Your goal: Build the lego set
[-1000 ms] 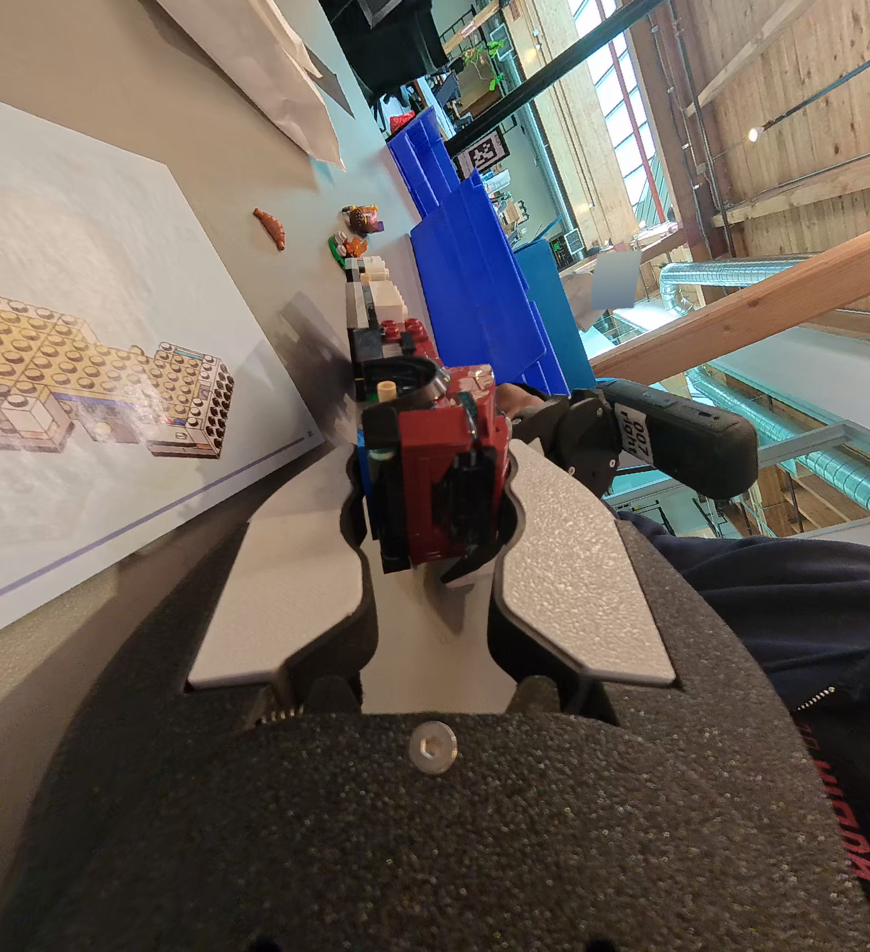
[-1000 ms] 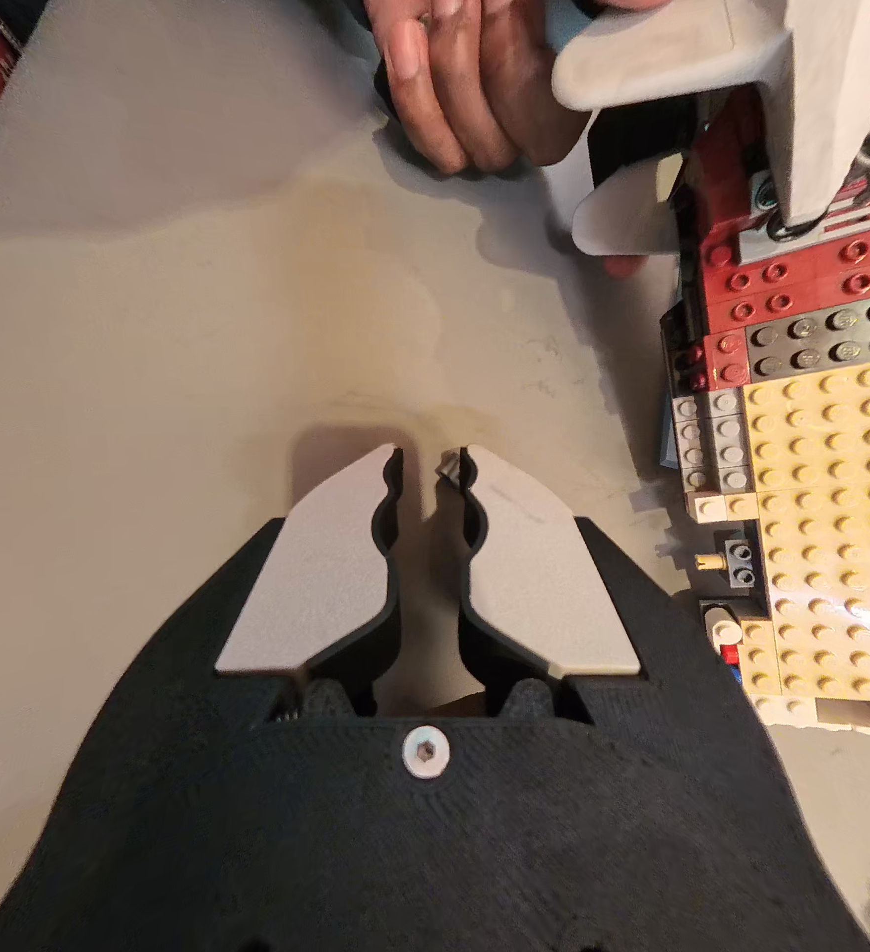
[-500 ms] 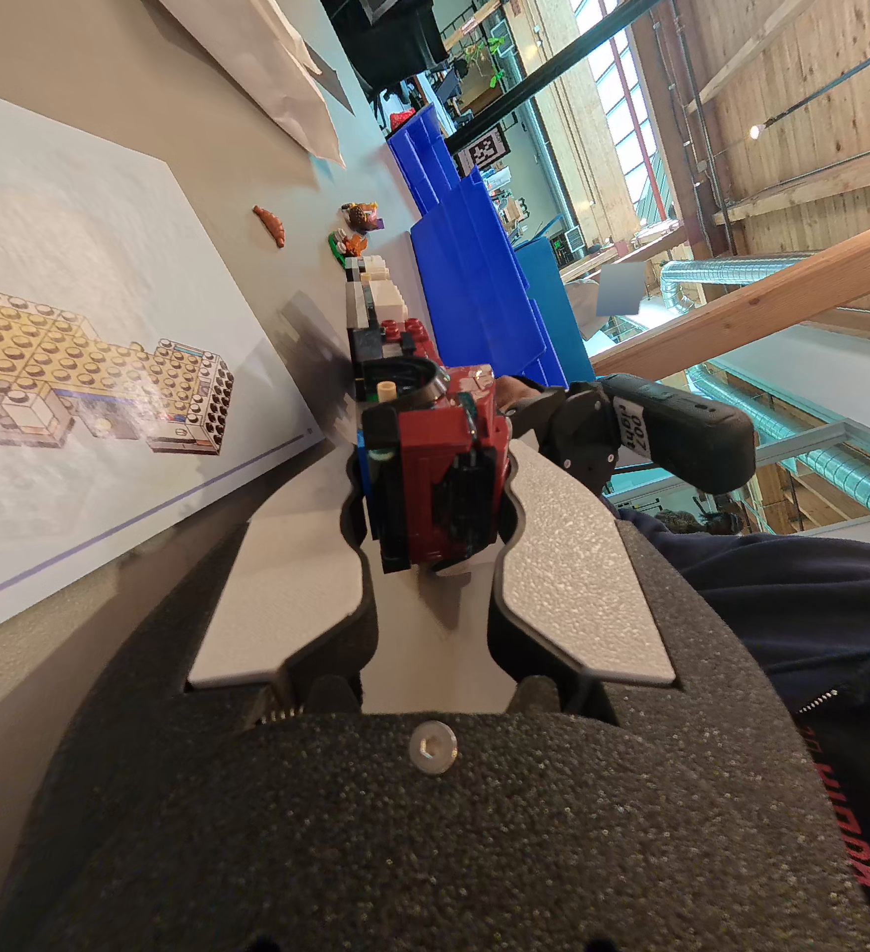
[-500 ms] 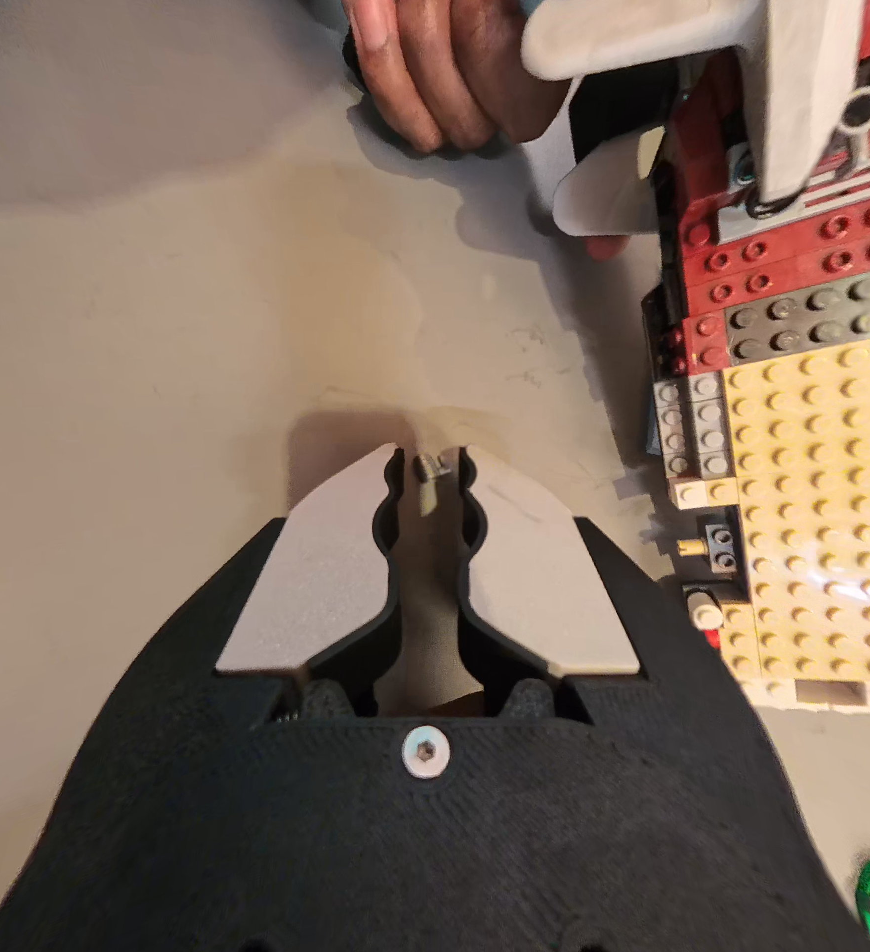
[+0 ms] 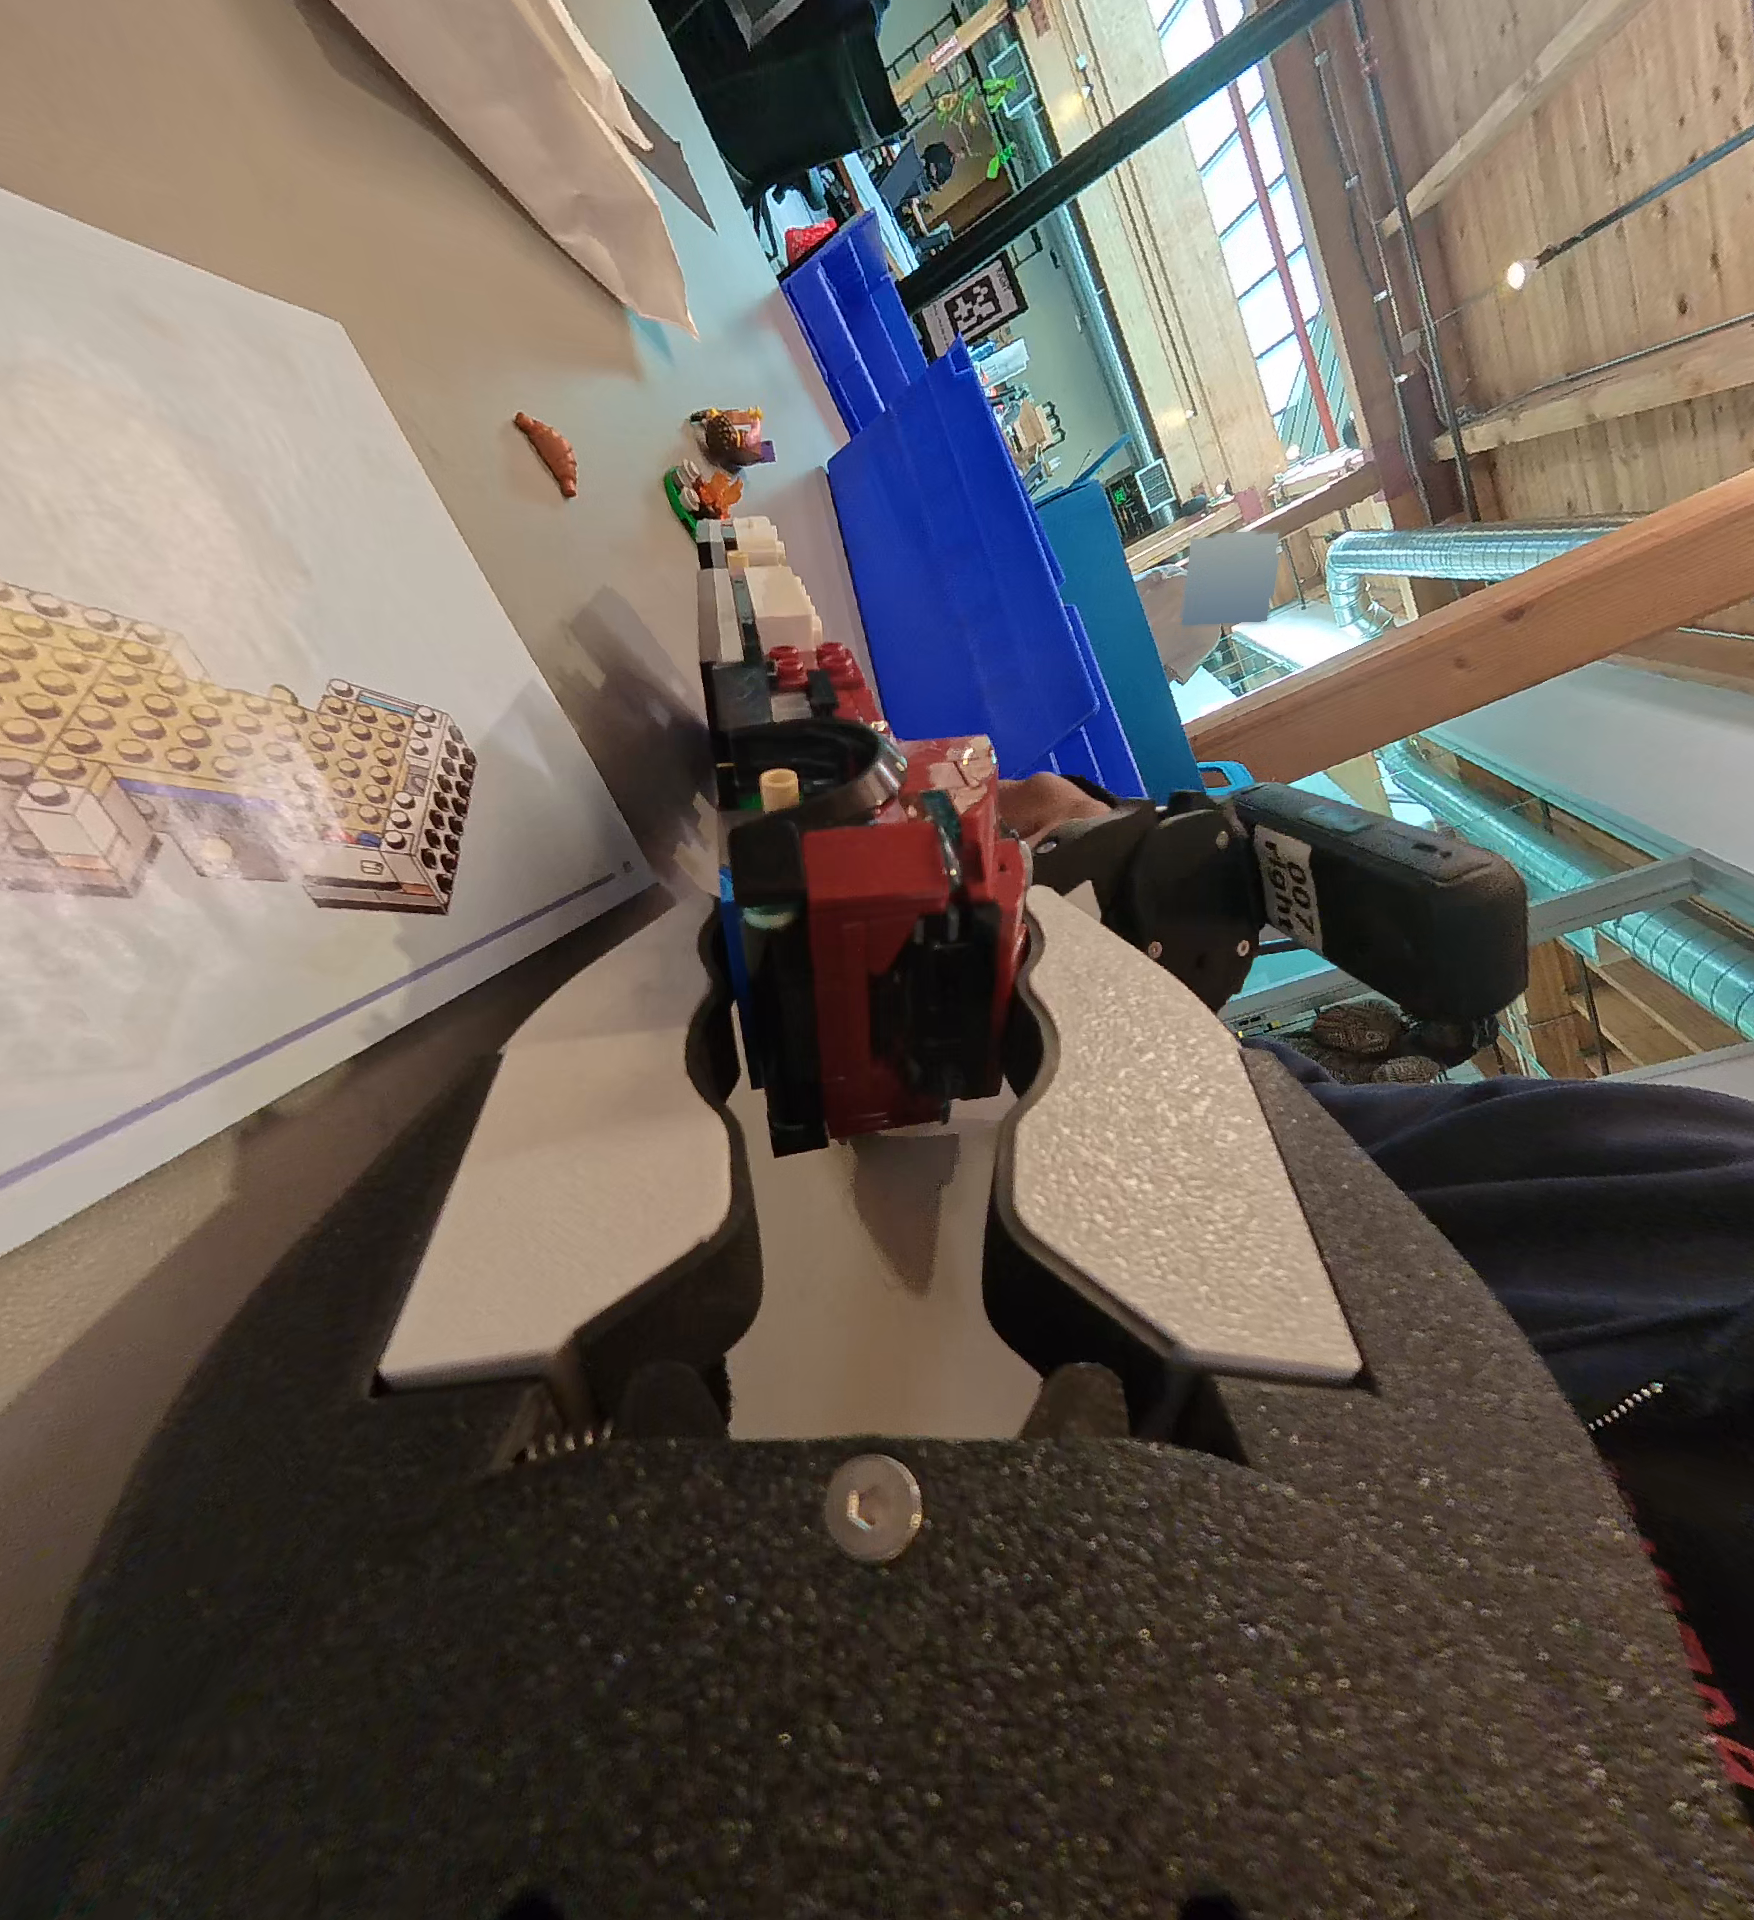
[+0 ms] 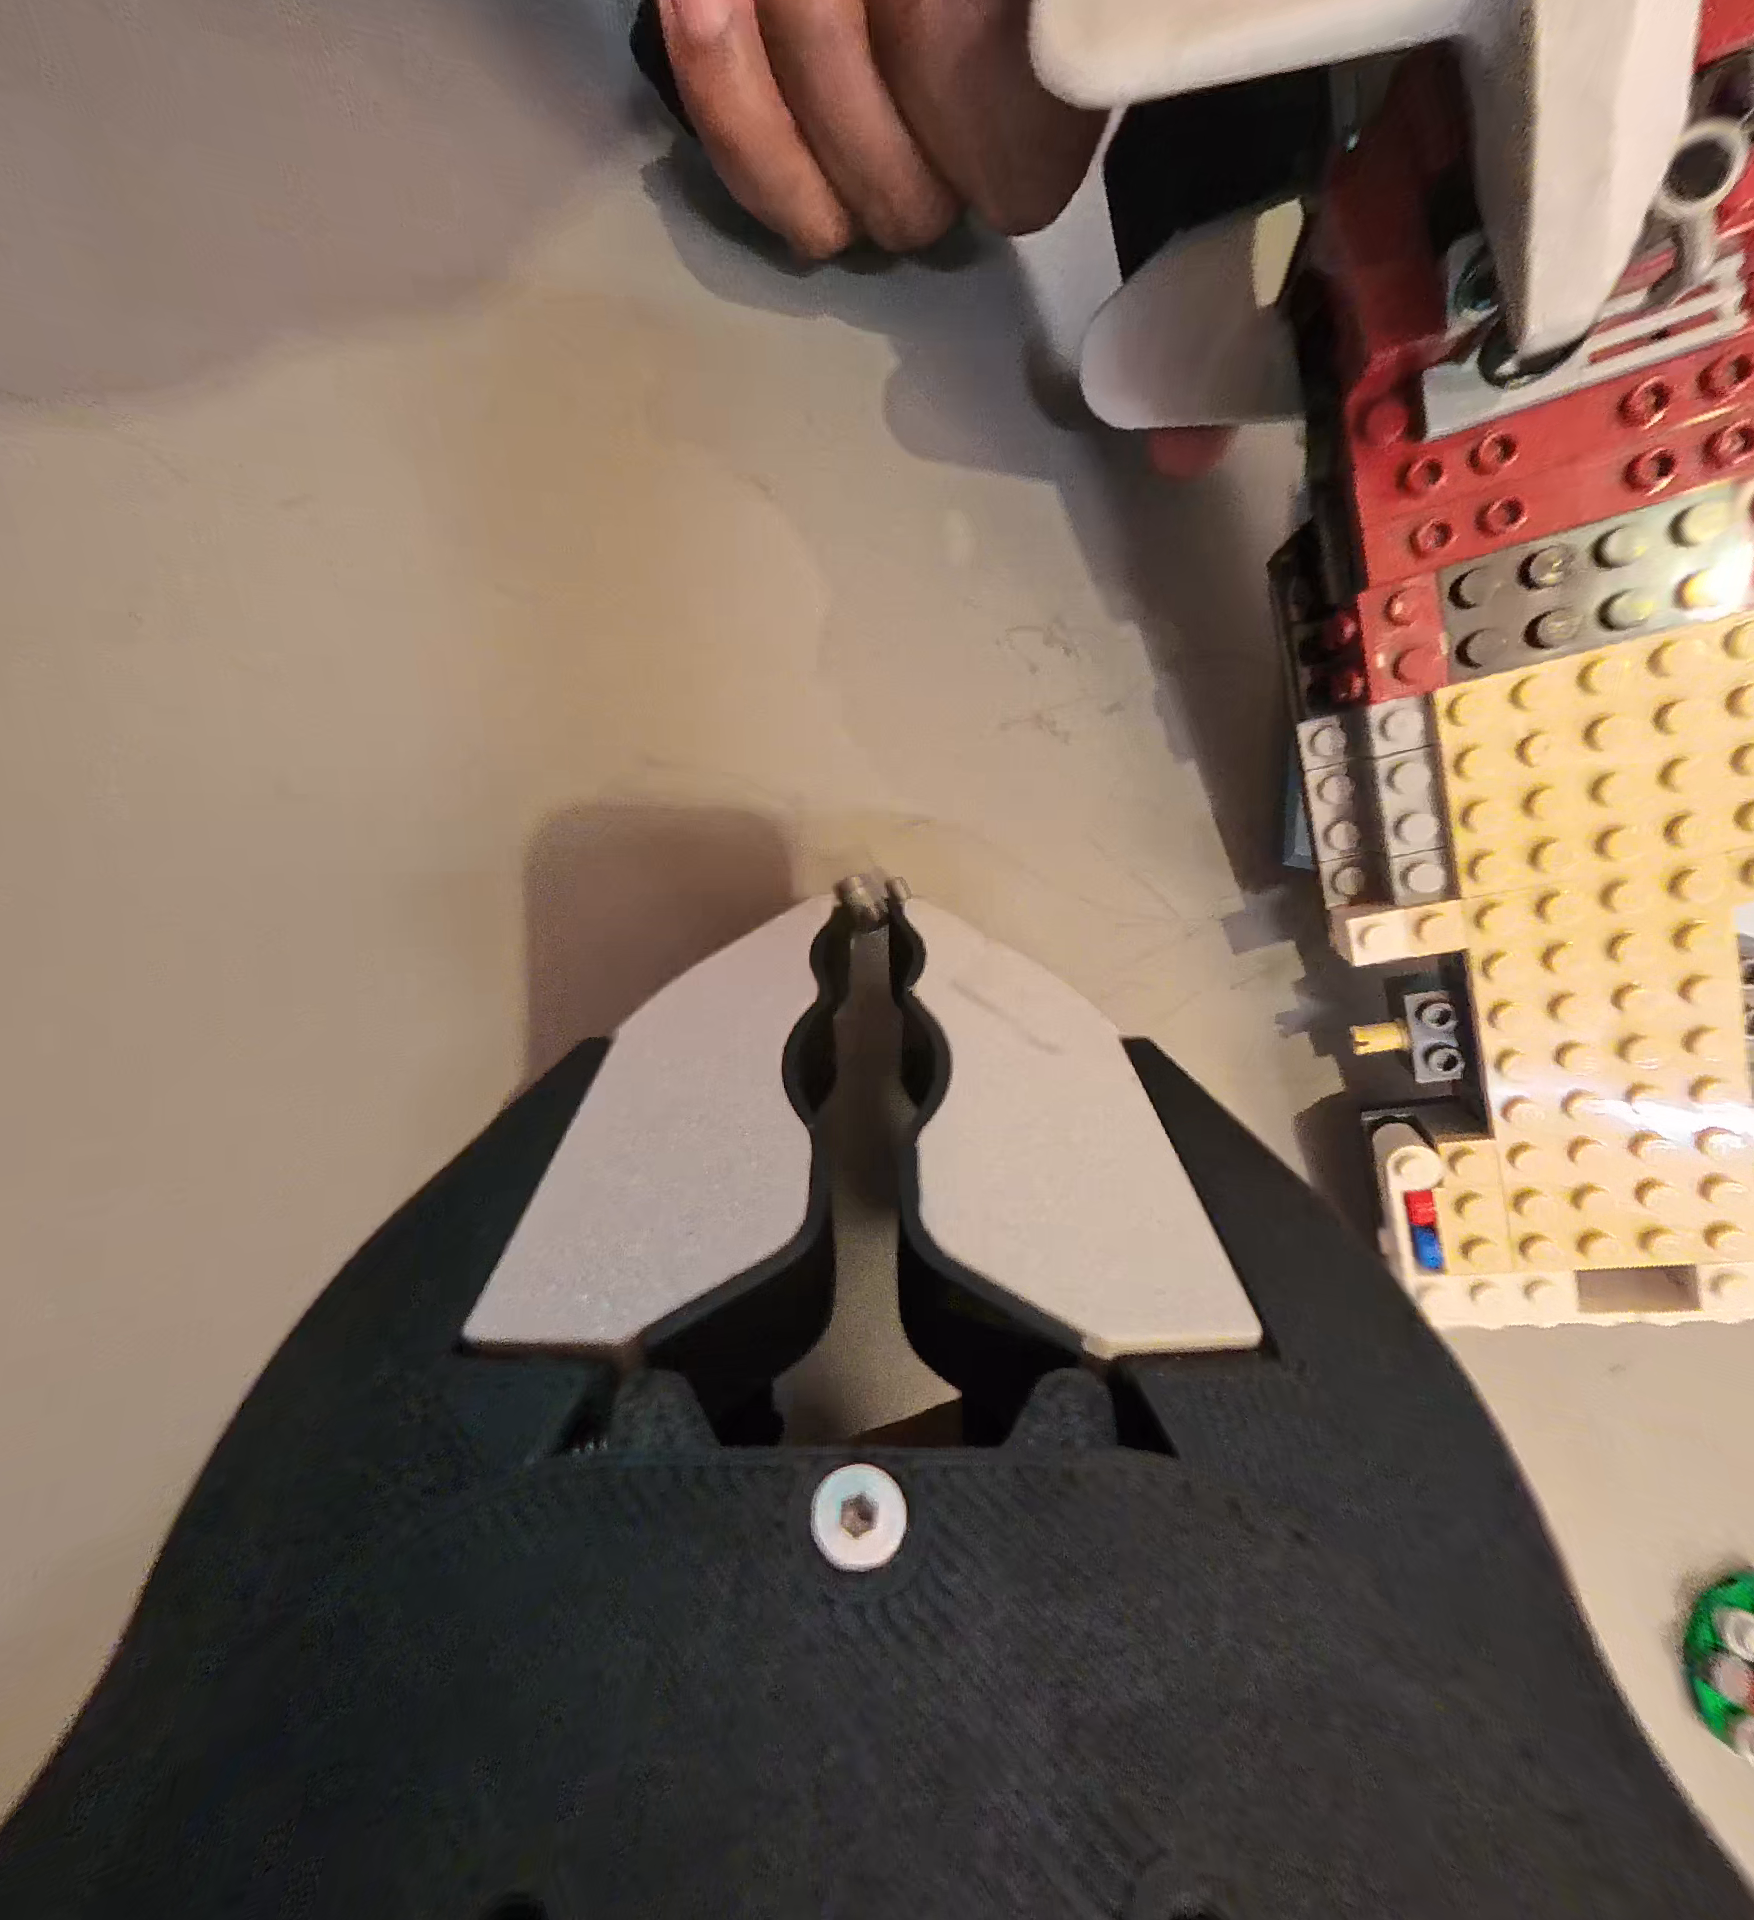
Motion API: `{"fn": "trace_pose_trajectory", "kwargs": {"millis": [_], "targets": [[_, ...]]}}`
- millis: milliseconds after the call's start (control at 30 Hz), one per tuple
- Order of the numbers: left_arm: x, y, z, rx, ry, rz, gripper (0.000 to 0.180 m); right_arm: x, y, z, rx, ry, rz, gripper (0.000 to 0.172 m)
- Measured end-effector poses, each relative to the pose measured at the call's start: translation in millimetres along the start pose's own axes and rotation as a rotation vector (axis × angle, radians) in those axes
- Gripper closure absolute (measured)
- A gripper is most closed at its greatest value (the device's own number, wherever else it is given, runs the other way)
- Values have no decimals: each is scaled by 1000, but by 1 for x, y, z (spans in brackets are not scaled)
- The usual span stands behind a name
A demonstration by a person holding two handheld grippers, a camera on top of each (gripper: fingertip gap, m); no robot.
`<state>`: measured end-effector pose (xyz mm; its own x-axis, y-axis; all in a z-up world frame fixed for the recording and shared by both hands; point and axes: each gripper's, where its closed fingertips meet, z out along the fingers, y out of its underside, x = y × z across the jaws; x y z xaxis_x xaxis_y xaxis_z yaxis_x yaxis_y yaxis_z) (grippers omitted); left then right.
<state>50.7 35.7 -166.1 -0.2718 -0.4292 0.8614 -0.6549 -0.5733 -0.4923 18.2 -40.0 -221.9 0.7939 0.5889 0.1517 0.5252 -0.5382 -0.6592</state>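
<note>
I see bare table [image 6: 353, 623] from nine to twelve o'clock; the brick model [image 6: 1600, 883] blocks three o'clock, a hand [image 6: 852, 135] blocks twelve.

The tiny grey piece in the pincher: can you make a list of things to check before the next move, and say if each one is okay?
1. Tiny grey piece pinched at the tips of the right gripper: ok.
2. How firmly it sits there: cannot tell, the piece is very small and slightly blurred.
3. Left gripper clamps the dark red end of the brick model: ok.
4. Model's tan studded top in open view: ok.
5. Table between the piece and the model free of obstacles: ok.
6. Instruction sheet lies flat in view: ok.
</note>
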Motion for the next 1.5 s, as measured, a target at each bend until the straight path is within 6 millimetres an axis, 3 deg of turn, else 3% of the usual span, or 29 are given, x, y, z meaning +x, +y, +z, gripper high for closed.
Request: {"fn": "trace_pose_trajectory", "kwargs": {"millis": [267, 433, 700, 867, 1100, 1500], "targets": [[0, 0, 0, 1, 0, -3, 131, 3, -10, -16, -13, 139, -124, 164], [0, 0, 0, 1, 2, -7, 131, 5, -1, -14, -35, 127, -98, 158], [0, -1, -1, 5, 0, -11, 131, 24, -1, -11, 22, 170, 41, 154], [1, -1, -2, 6, -5, -1, 131, 26, 2, -3, 34, 113, 106, 153], [1, -3, -3, 10, -4, -3, 131, 13, 5, -3, -48, 99, 95, 155], [0, -2, -3, 10, 1, -8, 131, 11, 5, 1, -42, 79, 152, 154]]}}
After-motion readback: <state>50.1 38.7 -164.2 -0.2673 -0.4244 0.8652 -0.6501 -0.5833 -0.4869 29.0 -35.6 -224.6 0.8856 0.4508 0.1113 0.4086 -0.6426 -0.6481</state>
